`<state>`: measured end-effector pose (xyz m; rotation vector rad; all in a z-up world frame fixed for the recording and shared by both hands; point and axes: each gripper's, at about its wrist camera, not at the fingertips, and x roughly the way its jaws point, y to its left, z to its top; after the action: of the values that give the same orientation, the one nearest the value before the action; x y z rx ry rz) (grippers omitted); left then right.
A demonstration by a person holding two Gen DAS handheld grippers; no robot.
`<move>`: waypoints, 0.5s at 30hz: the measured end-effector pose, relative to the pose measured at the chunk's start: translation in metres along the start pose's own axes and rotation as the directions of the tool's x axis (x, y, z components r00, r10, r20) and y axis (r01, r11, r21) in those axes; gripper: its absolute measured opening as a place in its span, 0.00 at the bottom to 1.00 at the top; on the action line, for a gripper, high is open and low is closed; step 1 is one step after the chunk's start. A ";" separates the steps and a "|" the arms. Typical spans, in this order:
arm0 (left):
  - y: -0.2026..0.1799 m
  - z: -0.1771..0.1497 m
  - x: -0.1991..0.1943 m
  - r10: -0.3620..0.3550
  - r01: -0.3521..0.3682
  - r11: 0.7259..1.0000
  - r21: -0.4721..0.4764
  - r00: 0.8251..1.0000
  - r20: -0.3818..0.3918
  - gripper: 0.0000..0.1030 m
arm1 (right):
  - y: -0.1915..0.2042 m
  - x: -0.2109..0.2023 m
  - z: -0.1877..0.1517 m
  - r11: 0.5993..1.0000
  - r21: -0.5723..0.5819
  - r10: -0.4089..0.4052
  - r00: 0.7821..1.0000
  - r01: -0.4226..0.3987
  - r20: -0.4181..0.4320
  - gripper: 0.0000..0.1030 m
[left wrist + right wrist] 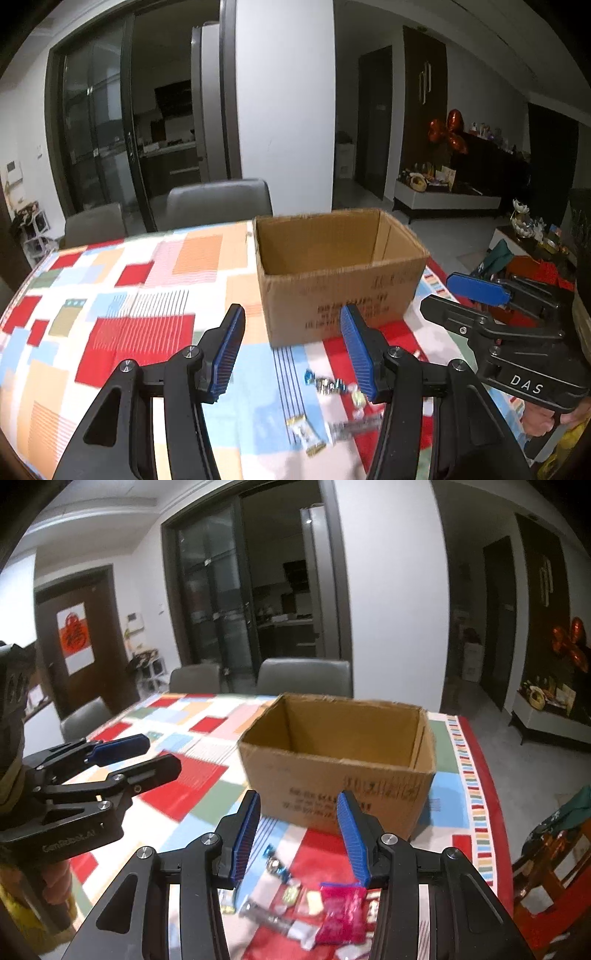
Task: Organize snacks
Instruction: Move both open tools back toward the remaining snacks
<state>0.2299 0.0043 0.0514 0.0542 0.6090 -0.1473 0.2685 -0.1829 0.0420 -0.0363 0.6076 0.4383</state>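
An open cardboard box [343,284] [340,771] stands on the patchwork tablecloth [140,295] [192,782]; its inside shows nothing. In front of it lie several small wrapped snacks [332,386]: blue-ended candies [277,864], a magenta packet [341,914] and a silver bar [273,921]. My left gripper [291,350] is open above the near snacks with nothing between its fingers. My right gripper [299,830] is also open and empty, above the snack pile. Each gripper appears in the other's view: the right one [465,295], the left one [147,753].
Grey chairs [218,201] [303,675] stand at the table's far side. A white pillar and glass doors are behind. At the right are wooden chairs with clutter [554,849] and a low cabinet [447,199]. A hand [546,424] holds the right gripper.
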 end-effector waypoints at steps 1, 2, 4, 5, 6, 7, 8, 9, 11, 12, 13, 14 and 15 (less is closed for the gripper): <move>0.001 -0.005 -0.001 -0.006 0.006 1.000 -0.013 1.000 -0.012 0.52 | 0.002 0.000 -0.003 1.000 -0.010 0.004 1.000 -0.004 -0.008 0.43; 0.002 -0.011 -0.001 -0.011 0.011 1.000 -0.027 1.000 -0.026 0.51 | 0.003 0.000 -0.006 1.000 -0.020 0.008 1.000 -0.008 -0.018 0.43; 0.002 -0.022 -0.001 -0.015 0.013 0.999 -0.041 0.999 -0.049 0.52 | 0.008 0.002 -0.015 0.999 -0.052 0.015 0.999 -0.017 -0.043 0.43; 0.002 -0.027 -0.001 -0.014 0.011 0.999 -0.046 0.998 -0.059 0.52 | 0.009 0.002 -0.018 0.998 -0.062 0.016 0.999 -0.019 -0.052 0.43; 0.003 -0.035 0.000 -0.010 0.006 0.999 -0.053 0.997 -0.073 0.51 | 0.011 0.004 -0.022 0.997 -0.075 0.016 0.998 -0.020 -0.065 0.43; 0.002 -0.040 0.000 -0.007 0.003 0.999 -0.053 0.996 -0.084 0.51 | 0.012 0.005 -0.026 0.996 -0.087 0.016 0.997 -0.023 -0.079 0.43; 0.002 -0.044 0.002 -0.004 -0.001 0.999 -0.053 0.995 -0.096 0.51 | 0.014 0.007 -0.030 0.995 -0.097 0.017 0.996 -0.026 -0.090 0.43; 0.002 -0.050 0.005 -0.004 -0.003 0.998 -0.059 0.993 -0.114 0.51 | 0.015 0.010 -0.035 0.993 -0.110 0.017 0.994 -0.029 -0.107 0.43; 0.002 -0.059 0.008 -0.006 -0.003 0.998 -0.064 0.990 -0.137 0.51 | 0.016 0.012 -0.042 0.992 -0.122 0.020 0.992 -0.036 -0.127 0.43; 0.002 -0.064 0.010 -0.010 -0.001 0.998 -0.068 0.988 -0.152 0.51 | 0.017 0.015 -0.047 0.991 -0.128 0.023 0.989 -0.042 -0.144 0.43; 0.002 -0.069 0.012 -0.012 0.000 0.997 -0.072 0.986 -0.166 0.51 | 0.018 0.017 -0.050 0.991 -0.129 0.026 0.988 -0.046 -0.154 0.43; 0.003 -0.073 0.016 -0.013 -0.001 0.997 -0.076 0.983 -0.181 0.51 | 0.018 0.019 -0.053 0.990 -0.129 0.031 0.985 -0.053 -0.167 0.43; 0.003 -0.077 0.018 -0.012 -0.003 0.997 -0.081 0.982 -0.191 0.51 | 0.019 0.022 -0.057 0.989 -0.133 0.036 0.982 -0.061 -0.183 0.43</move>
<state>0.2014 0.0126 -0.0216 -0.0118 0.8063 -0.1222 0.2461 -0.1664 -0.0153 -0.1951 0.7568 0.5280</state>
